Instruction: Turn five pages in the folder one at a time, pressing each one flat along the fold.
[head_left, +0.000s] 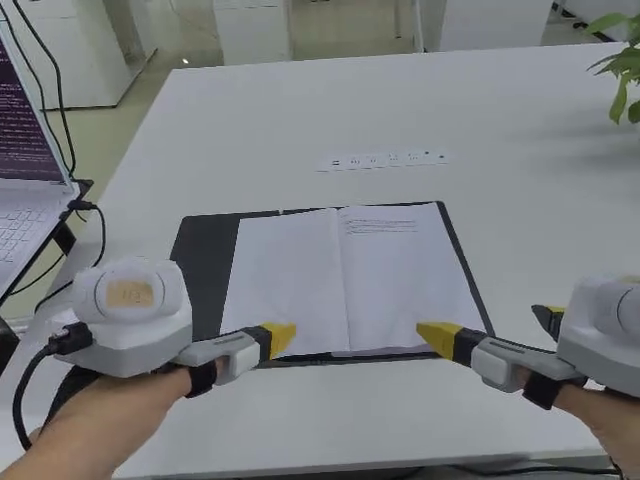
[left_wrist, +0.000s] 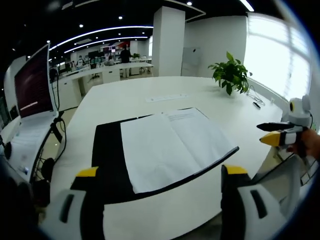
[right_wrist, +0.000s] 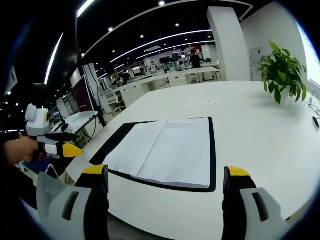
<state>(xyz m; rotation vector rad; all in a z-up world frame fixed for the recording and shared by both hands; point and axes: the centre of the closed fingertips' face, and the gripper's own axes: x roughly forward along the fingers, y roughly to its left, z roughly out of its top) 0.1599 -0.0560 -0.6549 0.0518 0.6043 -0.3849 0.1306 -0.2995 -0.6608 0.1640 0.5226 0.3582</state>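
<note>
Open folder (head_left: 205, 262) near the surface's (head_left: 300, 110) front edge — left gripper (left_wrist: 160, 171) and right gripper (right_wrist: 165, 171) at its near edge, fingers spread, empty.

Bright even light from ceiling strips (right_wrist: 150, 43) and a glaring window (left_wrist: 272, 55) (fisheye edges warp, slightly soft).

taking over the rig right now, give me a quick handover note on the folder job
Left gripper: open, holding nothing, at the folder's near left edge.
Right gripper: open, holding nothing, at the folder's near right corner.
Folder: lies open on the white table, pages flat on both sides.
Done: the pictures do not show how many pages have been turned; no page is gripped.
Left: likely lift the next right-hand page, turn it, press it along the fold, counting to five.
</note>
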